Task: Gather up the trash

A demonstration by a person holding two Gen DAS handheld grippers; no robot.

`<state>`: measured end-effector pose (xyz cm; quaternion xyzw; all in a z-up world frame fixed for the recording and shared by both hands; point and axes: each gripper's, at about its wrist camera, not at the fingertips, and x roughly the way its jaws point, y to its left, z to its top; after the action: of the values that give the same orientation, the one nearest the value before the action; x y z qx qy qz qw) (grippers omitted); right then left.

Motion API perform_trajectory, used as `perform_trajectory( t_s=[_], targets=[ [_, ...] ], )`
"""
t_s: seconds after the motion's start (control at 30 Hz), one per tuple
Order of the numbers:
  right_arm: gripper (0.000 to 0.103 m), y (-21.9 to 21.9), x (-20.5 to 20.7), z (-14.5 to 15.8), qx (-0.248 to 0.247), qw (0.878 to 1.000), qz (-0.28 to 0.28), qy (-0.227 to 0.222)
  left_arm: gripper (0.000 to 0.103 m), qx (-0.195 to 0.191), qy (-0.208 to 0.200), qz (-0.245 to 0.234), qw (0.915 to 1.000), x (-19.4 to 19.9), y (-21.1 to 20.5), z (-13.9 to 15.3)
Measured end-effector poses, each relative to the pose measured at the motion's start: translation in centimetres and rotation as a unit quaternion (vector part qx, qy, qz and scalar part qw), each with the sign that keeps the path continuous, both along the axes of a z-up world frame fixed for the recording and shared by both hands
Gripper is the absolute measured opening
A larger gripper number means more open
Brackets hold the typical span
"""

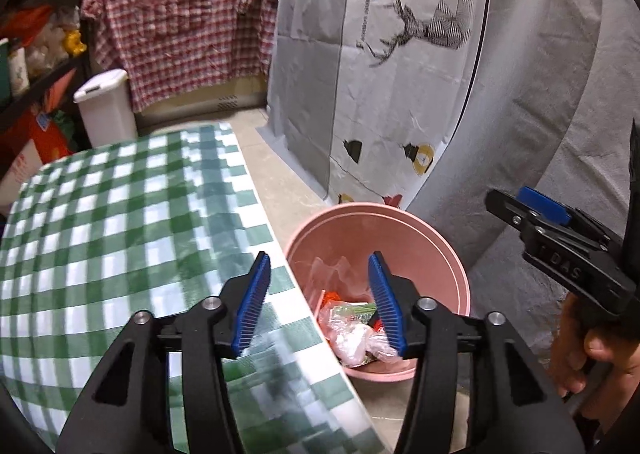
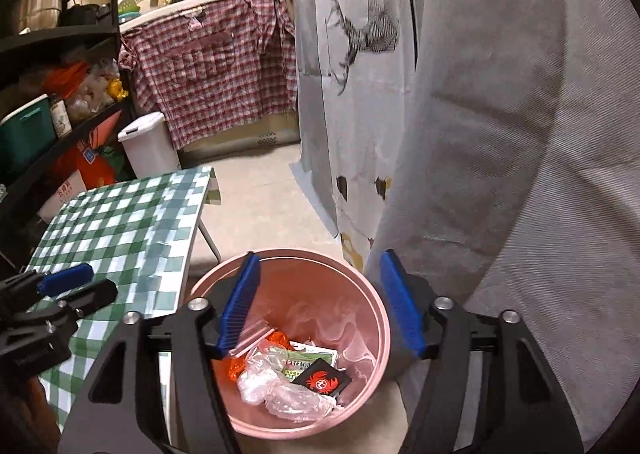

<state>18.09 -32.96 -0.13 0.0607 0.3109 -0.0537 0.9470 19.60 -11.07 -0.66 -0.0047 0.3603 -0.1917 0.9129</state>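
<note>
A pink bin (image 1: 404, 221) (image 2: 372, 294) stands on the floor beside the table with the green checked cloth (image 1: 120, 221) (image 2: 120, 230). It holds trash: crumpled clear plastic (image 2: 276, 390) (image 1: 352, 342), orange wrappers (image 2: 236, 368), a green-and-white packet (image 2: 312, 358) and a black packet with a red crab (image 2: 322, 380). My left gripper (image 1: 320, 294) is open and empty, over the table edge next to the bin. My right gripper (image 2: 320, 294) is open and empty above the bin. Each shows in the other's view: the right (image 1: 548, 230), the left (image 2: 60, 290).
A grey cover with a deer print (image 1: 420, 25) (image 2: 360, 33) hangs close on the right. A white lidded bin (image 1: 106, 109) (image 2: 148, 143) stands beyond the table. A red plaid cloth (image 2: 216, 69) hangs from the counter. Black shelves (image 2: 48, 93) stand on the left.
</note>
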Motion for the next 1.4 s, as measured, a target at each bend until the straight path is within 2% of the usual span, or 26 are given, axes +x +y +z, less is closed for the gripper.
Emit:
perform_trajectory(
  t_s=[0.07, 0.17, 0.23, 0.37, 0.43, 0.77, 0.9, 1.1, 1.4],
  targets=[
    [0.073, 0.2, -1.4, 0.8, -0.003, 1.000, 0.003, -0.006, 0.059, 0.000, -0.014, 0.006, 0.9999, -1.1, 0.8, 1.0],
    [0.087, 0.6, -4.1, 2.3, -0.014, 1.000, 0.001, -0.025, 0.069, -0.002, -0.031, 0.019, 0.9993, -3.2, 1.9, 2.3],
    [0.095, 0.6, -5.8, 3.3, -0.019, 0.999, -0.003, -0.036, 0.078, 0.000, -0.044, 0.027, 0.9987, -4.7, 2.6, 3.0],
    [0.098, 0.5, -9.0, 4.7, -0.011, 0.999, -0.013, -0.049, 0.085, 0.006, -0.057, 0.042, 0.9975, -7.7, 3.6, 3.8],
    [0.098, 0.7, -10.5, 5.0, -0.011, 0.999, -0.015, -0.049, 0.092, 0.005, -0.058, 0.049, 0.9971, -9.1, 4.0, 3.7],
    [0.098, 1.6, -15.0, 4.4, -0.021, 0.999, -0.018, -0.035, 0.096, 0.004, -0.043, 0.116, 0.9923, -14.5, 6.0, 2.8],
    [0.098, 1.6, -15.8, 4.1, -0.011, 0.999, -0.023, -0.031, 0.096, -0.009, -0.037, 0.119, 0.9921, -16.0, 6.0, 2.3],
    [0.098, 1.5, -15.9, 3.8, -0.019, 0.999, -0.030, -0.028, 0.096, 0.011, -0.050, 0.108, 0.9928, -17.0, 5.1, 1.7],
    [0.098, 2.7, -15.4, 3.5, -0.046, 0.999, -0.014, -0.024, 0.096, 0.010, -0.045, 0.116, 0.9921, -16.7, 5.1, 1.4]
  ],
)
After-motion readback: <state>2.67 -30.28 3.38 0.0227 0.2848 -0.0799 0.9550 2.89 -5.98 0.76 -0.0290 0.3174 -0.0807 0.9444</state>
